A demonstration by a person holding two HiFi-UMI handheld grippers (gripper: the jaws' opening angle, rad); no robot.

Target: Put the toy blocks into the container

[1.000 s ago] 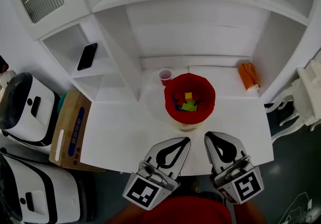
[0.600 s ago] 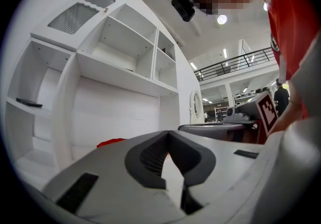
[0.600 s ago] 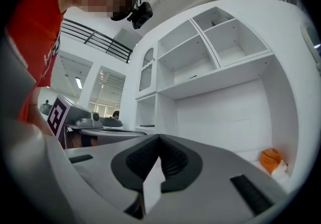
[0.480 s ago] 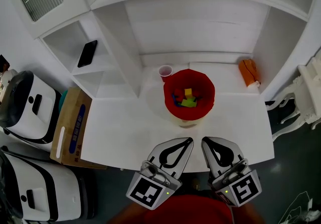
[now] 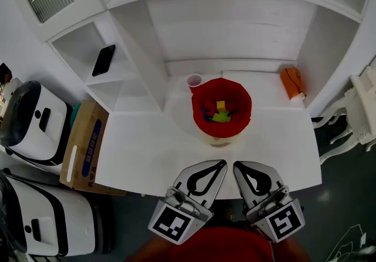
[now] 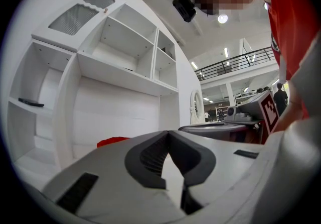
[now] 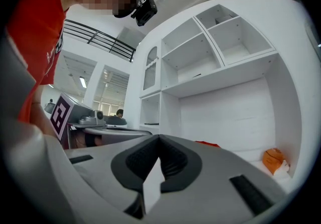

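Toy blocks (image 5: 220,115) lay inside the red container (image 5: 198,102), which stood on the white surface (image 5: 147,149) just ahead of both grippers. The left gripper (image 5: 221,164) and right gripper (image 5: 237,166), side by side at the surface's near edge, each had its jaws pressed together, empty.

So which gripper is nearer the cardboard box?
Left. In the head view the left gripper is off to the right of the box; the right gripper sits beside the left one, farther right.
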